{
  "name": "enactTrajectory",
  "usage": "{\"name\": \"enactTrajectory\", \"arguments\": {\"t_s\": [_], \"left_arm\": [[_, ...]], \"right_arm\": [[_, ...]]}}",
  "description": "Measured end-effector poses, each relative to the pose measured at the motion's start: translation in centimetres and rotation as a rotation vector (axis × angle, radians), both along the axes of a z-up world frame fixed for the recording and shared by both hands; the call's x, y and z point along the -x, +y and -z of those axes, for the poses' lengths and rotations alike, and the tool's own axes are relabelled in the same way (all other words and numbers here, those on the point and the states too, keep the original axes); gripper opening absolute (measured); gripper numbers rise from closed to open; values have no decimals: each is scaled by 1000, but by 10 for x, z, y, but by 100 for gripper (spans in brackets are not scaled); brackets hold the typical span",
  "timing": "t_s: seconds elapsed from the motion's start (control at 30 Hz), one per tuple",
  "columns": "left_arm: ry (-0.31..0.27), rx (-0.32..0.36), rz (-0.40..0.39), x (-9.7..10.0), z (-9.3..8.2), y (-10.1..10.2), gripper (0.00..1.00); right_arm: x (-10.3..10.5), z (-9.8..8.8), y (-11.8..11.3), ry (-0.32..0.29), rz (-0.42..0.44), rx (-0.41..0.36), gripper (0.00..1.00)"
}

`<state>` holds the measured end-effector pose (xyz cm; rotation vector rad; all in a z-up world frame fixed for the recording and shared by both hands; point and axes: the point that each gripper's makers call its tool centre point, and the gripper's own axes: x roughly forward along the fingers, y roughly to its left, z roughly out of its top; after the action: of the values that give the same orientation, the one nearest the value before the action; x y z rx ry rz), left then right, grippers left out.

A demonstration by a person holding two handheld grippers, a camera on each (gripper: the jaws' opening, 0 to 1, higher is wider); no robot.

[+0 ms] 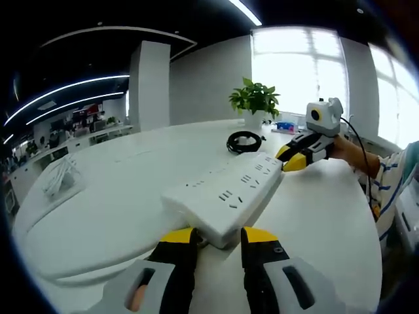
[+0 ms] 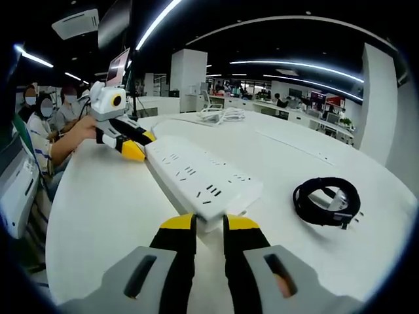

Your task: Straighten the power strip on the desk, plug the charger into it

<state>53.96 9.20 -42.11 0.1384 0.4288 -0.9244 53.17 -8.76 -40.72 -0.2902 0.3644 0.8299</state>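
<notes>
In the left gripper view the left gripper has its yellow-tipped jaws set narrowly apart at the near end of the white power strip; whether they actually pinch it I cannot tell. The strip lies across the middle of the white desk, and at its far end the right gripper touches the strip's corner, a person's hand behind it. Beyond that end a coiled black cable lies near the potted plant toward the desk's far edge. In the right gripper view the right gripper has jaws close together at the strip's end, grip again unclear, and the left gripper sits at the opposite end. The coiled charger rests well apart, toward the desk's right side, and a bundle of white cable lies near the far edge. Judged from here, uneven pushes at the two ends could swing the strip askew or slide it off a jaw
</notes>
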Motion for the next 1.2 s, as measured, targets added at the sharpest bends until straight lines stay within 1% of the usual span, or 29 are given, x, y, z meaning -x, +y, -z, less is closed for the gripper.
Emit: {"name": "enactTrajectory", "arguments": {"t_s": [0.3, 0.47, 0.57, 0.63, 0.87, 1.03, 1.2], "left_arm": [[9, -2, -2, 1, 0, -2, 26], [19, 9, -5, 2, -1, -3, 26], [17, 4, -5, 2, -1, -3, 26], [21, 11, -6, 3, 0, -4, 26], [32, 33, -9, 2, 0, -4, 24], [20, 21, -2, 1, 0, -3, 24], [28, 18, 6, 0, -1, -3, 24]], "right_arm": [[0, 0, -2, 6, 3, 4, 15], [0, 0, -3, 9, 5, 4, 15], [0, 0, -4, 8, 7, 12, 16], [0, 0, -5, 2, 9, 18, 16], [0, 0, -6, 11, 25, 10, 16], [1, 1, -5, 22, 33, -3, 16], [2, 1, -5, 23, 31, -9, 17]]}}
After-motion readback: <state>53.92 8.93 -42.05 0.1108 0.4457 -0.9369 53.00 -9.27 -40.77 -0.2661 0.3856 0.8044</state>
